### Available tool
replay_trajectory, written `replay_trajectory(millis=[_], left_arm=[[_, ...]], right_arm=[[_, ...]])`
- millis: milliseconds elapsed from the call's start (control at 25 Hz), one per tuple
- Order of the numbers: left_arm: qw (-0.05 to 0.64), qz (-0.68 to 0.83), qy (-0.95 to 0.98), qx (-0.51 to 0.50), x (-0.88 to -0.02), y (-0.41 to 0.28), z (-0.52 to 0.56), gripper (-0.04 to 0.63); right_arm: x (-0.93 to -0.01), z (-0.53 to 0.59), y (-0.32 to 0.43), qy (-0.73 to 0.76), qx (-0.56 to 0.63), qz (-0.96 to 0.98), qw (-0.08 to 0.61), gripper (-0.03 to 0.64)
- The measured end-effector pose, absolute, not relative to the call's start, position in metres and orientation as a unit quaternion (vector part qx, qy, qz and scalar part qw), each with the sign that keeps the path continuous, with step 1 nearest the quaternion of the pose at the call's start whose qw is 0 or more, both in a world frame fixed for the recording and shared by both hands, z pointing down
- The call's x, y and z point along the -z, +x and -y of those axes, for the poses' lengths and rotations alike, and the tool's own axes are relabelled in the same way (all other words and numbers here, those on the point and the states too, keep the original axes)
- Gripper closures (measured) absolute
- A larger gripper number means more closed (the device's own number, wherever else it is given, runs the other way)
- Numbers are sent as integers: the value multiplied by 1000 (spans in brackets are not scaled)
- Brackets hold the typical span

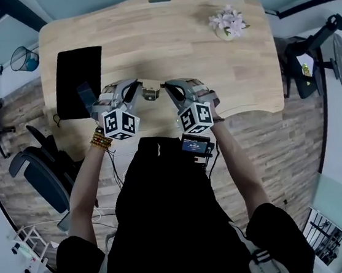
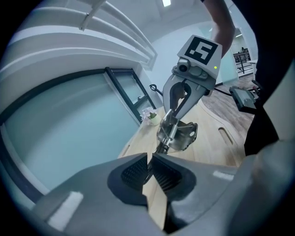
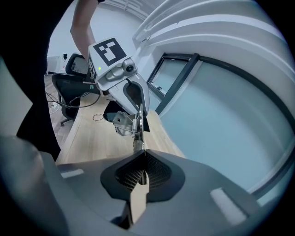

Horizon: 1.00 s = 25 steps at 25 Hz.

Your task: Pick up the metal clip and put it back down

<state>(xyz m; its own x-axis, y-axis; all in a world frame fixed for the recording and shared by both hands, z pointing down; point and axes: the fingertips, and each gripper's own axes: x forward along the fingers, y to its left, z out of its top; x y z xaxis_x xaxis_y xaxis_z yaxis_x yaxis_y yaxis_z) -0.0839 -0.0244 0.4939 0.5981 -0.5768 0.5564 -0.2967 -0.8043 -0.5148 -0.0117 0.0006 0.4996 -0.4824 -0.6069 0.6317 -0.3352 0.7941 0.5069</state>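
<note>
A pale wooden counter point(image 1: 212, 66) carried a black mat point(image 1: 79, 82) and a small flower pot point(image 1: 228, 24); plank floor point(image 1: 265, 146) lay around it. The left hand-held gripper point(image 2: 150, 159) and the right hand-held gripper point(image 3: 141, 161) were each pressed onto one end of the metal clip point(image 1: 150, 94) — held between them, near the counter's front edge.

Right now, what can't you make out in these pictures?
- Head view: the clip is tiny, its ends covered by the left claw and right claw; whether it touches the table is unclear.
- Left gripper view: the clip's gripped end is buried between the pads.
- Head view: the bin contents are too small.
</note>
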Motion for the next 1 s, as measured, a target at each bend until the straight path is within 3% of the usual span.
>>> replay_trajectory(millis=[1000], left_arm=[[242, -262, -876, 323, -384, -76, 6, 557]], right_arm=[[-392, -20, -3, 310, 212, 836, 401, 592]])
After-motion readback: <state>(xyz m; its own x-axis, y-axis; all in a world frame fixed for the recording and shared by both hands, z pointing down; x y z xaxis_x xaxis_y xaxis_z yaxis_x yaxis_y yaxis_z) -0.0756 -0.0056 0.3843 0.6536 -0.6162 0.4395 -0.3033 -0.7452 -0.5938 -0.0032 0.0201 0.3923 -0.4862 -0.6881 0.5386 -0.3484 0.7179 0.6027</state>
